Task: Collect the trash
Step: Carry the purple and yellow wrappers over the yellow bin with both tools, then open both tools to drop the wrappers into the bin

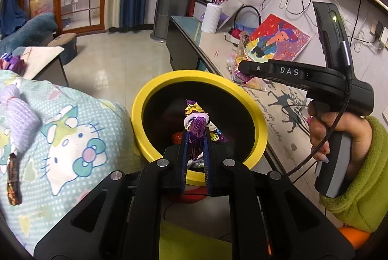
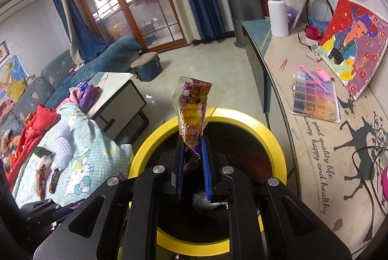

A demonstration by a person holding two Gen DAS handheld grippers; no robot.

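A: What do the left gripper jaws hold?
B: A purple wrapper, clamped, directly over the yellow-rimmed bin.
A: And the right gripper?
B: Its jaws pinch a yellow snack bag sticking up above the same bin.

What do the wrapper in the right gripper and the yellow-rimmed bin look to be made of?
Wrapper in the right gripper: looks like thin plastic film, glossy, with clear see-through edges and creases around the printed part.
Bin: probably molded plastic; its yellow rim is smooth, evenly colored and softly shiny, and the inside looks dark. From the look alone, painted metal cannot be ruled out.
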